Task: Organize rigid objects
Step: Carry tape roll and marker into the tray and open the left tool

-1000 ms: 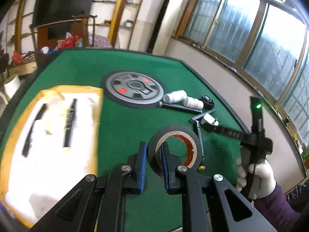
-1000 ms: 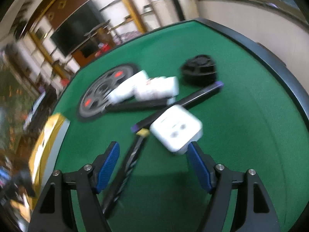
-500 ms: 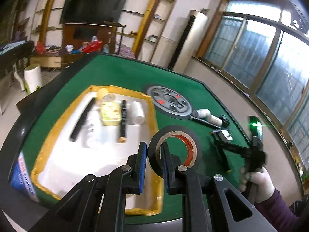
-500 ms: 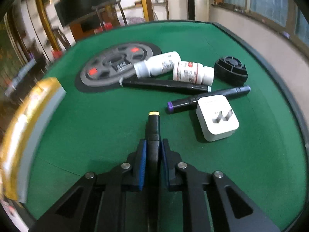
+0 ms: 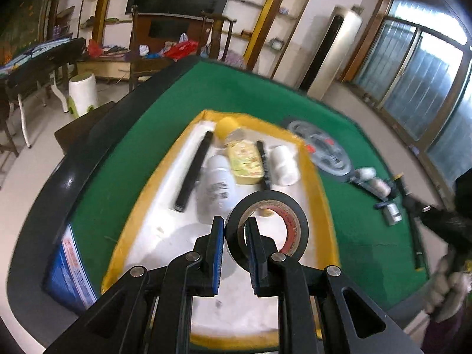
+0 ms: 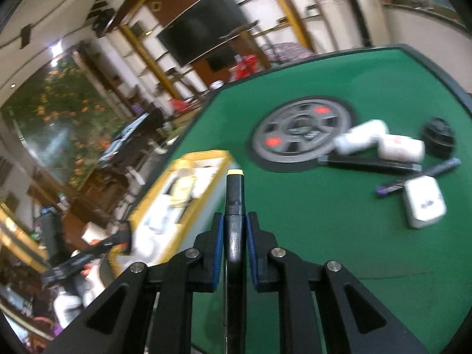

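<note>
The yellow-rimmed tray point(image 5: 314, 171) sits on the green worktop point(image 5: 124, 194), and it's filling up: a long black bar point(image 5: 193, 171) at ten o'clock inside, a white bottle point(image 5: 216, 188) beside it, a yellow packet point(image 5: 244, 162) at twelve, a white jar point(image 5: 283, 165) at one. Left claw point(image 5: 233, 253) points steeply down over the tray, clamped on the wall of a black tape roll point(image 5: 298, 221), one pad inside the ring, one outside. Right claw point(image 6: 233, 242), angled down above the worktop, is closed tight on a black marker point(image 6: 234, 206) whose yellow tip points to twelve. Loose at two o'clock: a grey disc point(image 6: 302, 132), white bottles point(image 6: 380, 144), a white plug point(image 6: 423, 202).
</note>
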### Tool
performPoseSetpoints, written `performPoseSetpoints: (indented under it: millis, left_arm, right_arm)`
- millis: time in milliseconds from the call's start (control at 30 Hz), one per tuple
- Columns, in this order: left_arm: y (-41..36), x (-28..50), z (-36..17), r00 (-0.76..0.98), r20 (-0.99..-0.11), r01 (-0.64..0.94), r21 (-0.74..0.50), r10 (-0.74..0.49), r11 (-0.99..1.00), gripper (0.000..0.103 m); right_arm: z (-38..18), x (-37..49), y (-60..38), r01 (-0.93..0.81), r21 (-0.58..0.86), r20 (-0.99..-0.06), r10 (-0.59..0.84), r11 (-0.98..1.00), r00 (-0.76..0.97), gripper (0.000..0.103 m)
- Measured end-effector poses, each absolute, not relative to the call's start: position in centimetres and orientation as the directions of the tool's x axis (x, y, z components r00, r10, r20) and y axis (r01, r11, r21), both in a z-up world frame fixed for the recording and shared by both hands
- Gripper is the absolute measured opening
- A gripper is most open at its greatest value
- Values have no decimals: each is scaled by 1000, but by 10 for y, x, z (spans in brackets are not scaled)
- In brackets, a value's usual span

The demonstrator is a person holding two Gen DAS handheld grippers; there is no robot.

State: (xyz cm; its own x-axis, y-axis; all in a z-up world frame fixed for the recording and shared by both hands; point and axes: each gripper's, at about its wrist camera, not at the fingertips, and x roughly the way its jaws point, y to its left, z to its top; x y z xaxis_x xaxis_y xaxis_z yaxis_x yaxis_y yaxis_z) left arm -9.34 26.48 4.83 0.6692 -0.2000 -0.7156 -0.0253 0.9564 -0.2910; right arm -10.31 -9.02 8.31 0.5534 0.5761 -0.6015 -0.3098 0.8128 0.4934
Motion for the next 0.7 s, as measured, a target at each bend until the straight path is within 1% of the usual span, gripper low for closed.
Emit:
performPoseSetpoints:
  millis: [67,167,233,333,367,400,467,600,667,700]
  left_arm:
    - [265,-79,40,642,-751,-41,-236,-155,971,14]
    - [266,-62,29,597,-793,-58,-198,-125,978,15]
    - [266,-53,25,579,-805,-58,-196,-127,979,15]
    - [265,-45,21,569,-818,-69,-152,-87,986,15]
    - [265,-41,20,564,-822,-77,-145,-77,986,18]
    - [265,-39,18,555,-829,-87,-145,-73,986,21]
    - [269,-39,16,552,-829,-101,-170,-87,980,45]
    - [274,-53,26,607,-788,-98,-208,-107,973,59]
    - [279,-62,31,633,-764,-101,-241,-125,965,70]
    - [282,-66,32,642,-755,-106,-259,-134,960,70]
  right_arm:
    - [87,-97,-68,-339,508,-601,607,792,520,15]
    - [89,-95,-38,-370,514,-609,633,774,478,15]
    - [88,-92,-17,-389,518,-618,648,762,446,15]
    - [84,-86,12,-407,509,-637,650,758,413,15]
    - [80,-82,23,-410,511,-644,652,756,399,15]
    - [77,-79,30,-409,516,-648,655,753,388,15]
    - [69,-70,44,-395,534,-660,660,748,358,15]
    - [54,-55,63,-352,556,-680,655,753,329,15]
    - [46,-49,69,-324,582,-680,665,746,309,15]
    - [42,-45,72,-309,588,-684,663,748,304,15]
